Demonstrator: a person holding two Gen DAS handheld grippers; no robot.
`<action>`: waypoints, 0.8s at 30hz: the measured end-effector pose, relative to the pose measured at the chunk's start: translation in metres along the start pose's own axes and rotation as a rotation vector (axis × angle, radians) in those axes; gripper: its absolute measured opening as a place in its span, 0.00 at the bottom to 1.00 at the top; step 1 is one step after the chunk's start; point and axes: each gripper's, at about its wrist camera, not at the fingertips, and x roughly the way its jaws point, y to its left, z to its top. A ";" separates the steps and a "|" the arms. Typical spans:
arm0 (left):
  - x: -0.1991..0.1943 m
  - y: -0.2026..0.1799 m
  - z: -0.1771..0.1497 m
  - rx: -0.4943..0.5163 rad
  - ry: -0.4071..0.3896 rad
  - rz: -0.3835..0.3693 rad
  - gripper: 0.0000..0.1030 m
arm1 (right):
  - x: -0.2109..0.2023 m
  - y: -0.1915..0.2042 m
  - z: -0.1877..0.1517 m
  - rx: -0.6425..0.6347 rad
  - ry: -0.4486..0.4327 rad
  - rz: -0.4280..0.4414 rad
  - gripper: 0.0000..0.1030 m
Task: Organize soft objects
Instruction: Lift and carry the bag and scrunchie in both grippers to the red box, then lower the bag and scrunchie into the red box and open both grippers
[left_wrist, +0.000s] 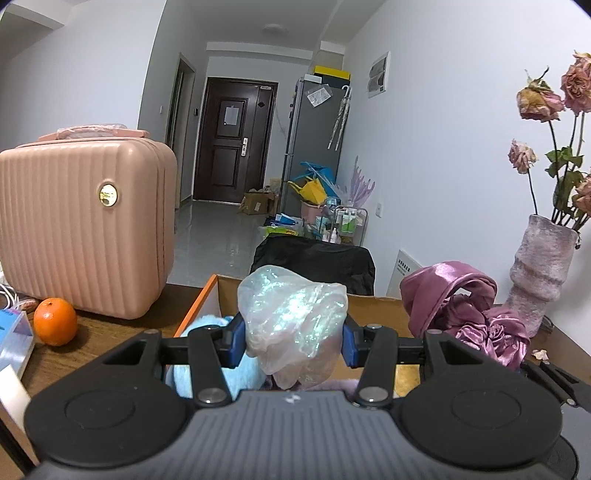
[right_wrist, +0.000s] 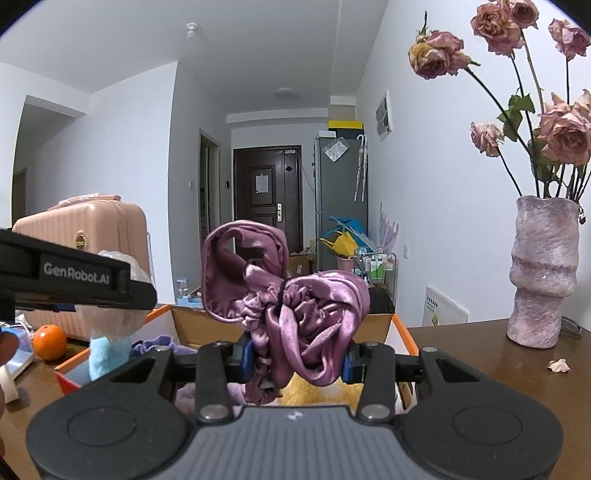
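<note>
Orange fur shows only under right jaws gripping satin cloth; left jaws grip iridescent bag.

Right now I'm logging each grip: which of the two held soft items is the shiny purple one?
The purple satin bonnet, clamped in the right gripper. The left gripper holds a translucent iridescent plastic cap instead; both hang over the cardboard box.

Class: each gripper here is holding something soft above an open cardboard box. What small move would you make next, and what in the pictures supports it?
Probably lower both loads into the box and open. The left gripper clamps an iridescent plastic bag; the right gripper clamps a purple satin cloth. Both hang over the box, which already holds a blue fluffy item.
</note>
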 end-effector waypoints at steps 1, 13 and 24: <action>0.004 0.000 0.001 0.000 0.000 0.001 0.48 | 0.003 0.000 0.000 0.000 0.002 -0.002 0.40; 0.039 0.006 0.007 -0.004 0.005 0.021 0.48 | 0.037 0.006 0.003 -0.025 0.034 -0.019 0.40; 0.055 0.007 0.008 0.002 0.014 0.032 0.48 | 0.061 0.009 0.004 -0.040 0.086 -0.006 0.42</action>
